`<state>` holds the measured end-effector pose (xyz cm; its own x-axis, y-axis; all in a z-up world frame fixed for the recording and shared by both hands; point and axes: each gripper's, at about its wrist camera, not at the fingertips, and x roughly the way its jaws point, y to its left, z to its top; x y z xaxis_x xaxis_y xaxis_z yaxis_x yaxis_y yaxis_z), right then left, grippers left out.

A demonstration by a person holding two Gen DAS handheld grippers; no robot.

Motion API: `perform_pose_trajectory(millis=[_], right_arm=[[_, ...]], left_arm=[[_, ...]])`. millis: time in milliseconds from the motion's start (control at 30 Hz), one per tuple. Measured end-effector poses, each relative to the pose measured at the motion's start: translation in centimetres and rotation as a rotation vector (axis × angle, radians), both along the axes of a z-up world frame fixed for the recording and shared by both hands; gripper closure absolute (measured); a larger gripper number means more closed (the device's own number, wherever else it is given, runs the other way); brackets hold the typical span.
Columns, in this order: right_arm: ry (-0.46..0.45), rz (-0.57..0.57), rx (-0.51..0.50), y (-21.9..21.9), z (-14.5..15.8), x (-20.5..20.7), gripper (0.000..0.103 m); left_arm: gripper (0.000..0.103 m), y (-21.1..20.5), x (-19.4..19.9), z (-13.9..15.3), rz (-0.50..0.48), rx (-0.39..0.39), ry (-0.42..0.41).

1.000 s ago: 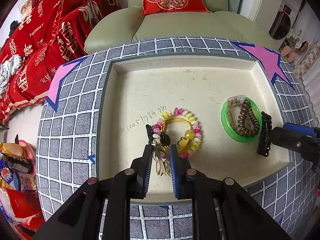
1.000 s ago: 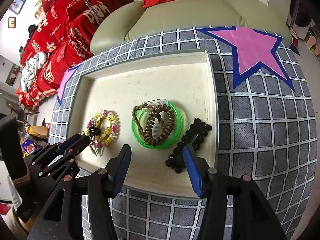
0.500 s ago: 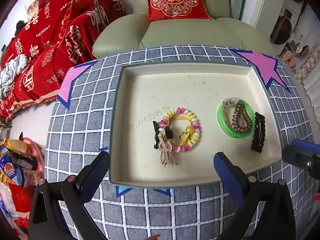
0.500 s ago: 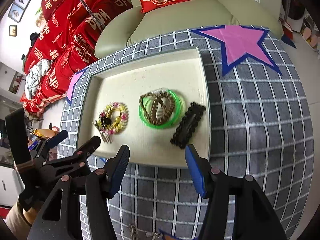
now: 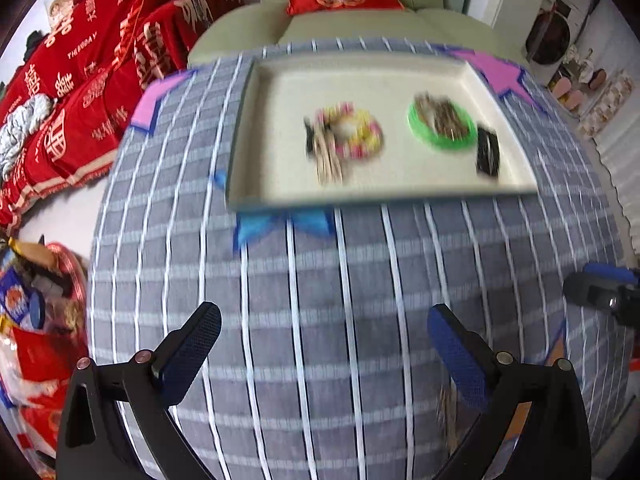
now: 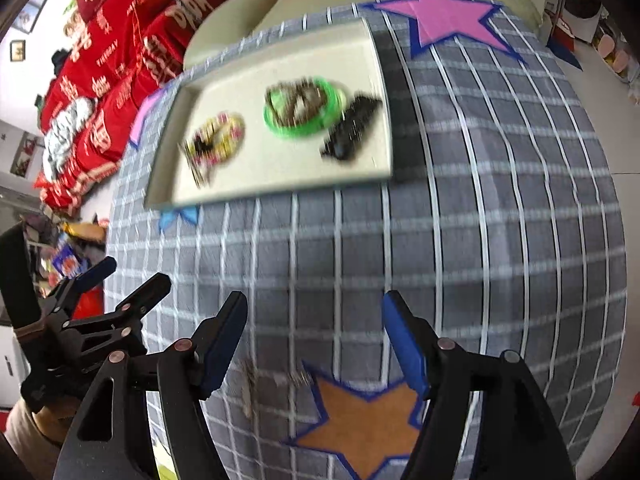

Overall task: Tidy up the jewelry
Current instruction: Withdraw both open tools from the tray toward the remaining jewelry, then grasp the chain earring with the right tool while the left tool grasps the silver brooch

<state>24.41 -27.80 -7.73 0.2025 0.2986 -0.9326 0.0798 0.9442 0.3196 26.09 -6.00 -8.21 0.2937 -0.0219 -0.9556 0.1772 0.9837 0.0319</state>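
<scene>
A cream tray [image 5: 276, 160] [image 6: 280, 176] lies at the far side of the checked table. In it lie a pink and yellow bead bracelet [image 5: 356, 134] [image 6: 220, 138] with a black clip and pale hairpins beside it, a green bangle [image 5: 442, 126] [image 6: 304, 110] holding a brown coil tie, and a black hair claw [image 5: 488, 150] [image 6: 350, 134]. My left gripper [image 5: 324, 344] is open and empty, well short of the tray. My right gripper [image 6: 314, 340] is open and empty over the near cloth. Both views are blurred.
A grey checked cloth [image 5: 320, 300] covers the table, with pink stars [image 6: 448, 20] at the far corners and an orange star [image 6: 360, 420] near me. A small pale item [image 6: 248, 388] lies by the orange star. A sofa with red cushions stands behind; clutter sits on the floor at left.
My left gripper opened and let go of the hairpins by the bracelet, then both grippers drew back from the tray toward the near edge of the table.
</scene>
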Motion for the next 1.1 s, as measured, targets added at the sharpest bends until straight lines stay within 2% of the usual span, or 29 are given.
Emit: perform_pose_trajectory(millis=[133,367,467,733,933,1100], right_arm=[[0.027,0.033,-0.036,0.2,-1.0,-2.6,0.03],[0.059,0.078,-0.066,0.2,-2.5,-5.6,0.031],[0.061,0.115,-0.082,0.6,-2.9,-6.1,0.035],[0.065,0.153,-0.067,0.9,-3.6,-6.5,0.036],[0.061,0.186,-0.057,1.7,-3.9,-6.0,0.037],[0.067,0.206,-0.049,2.3,-4.3,-5.6,0.037]], left_arm=[[0.0,-0.3,-3.6,-1.5,-0.027,-0.031,0.068],[0.0,-2.4,-6.8,-3.0,-0.075,-0.057,0.112],[0.0,-3.2,-7.3,-3.9,-0.09,-0.054,0.127],[0.0,-4.5,-7.4,-5.4,-0.109,-0.025,0.134],[0.0,-3.9,-7.4,-6.2,-0.119,-0.011,0.126],[0.007,-3.7,-7.0,-7.0,-0.127,-0.016,0.125]])
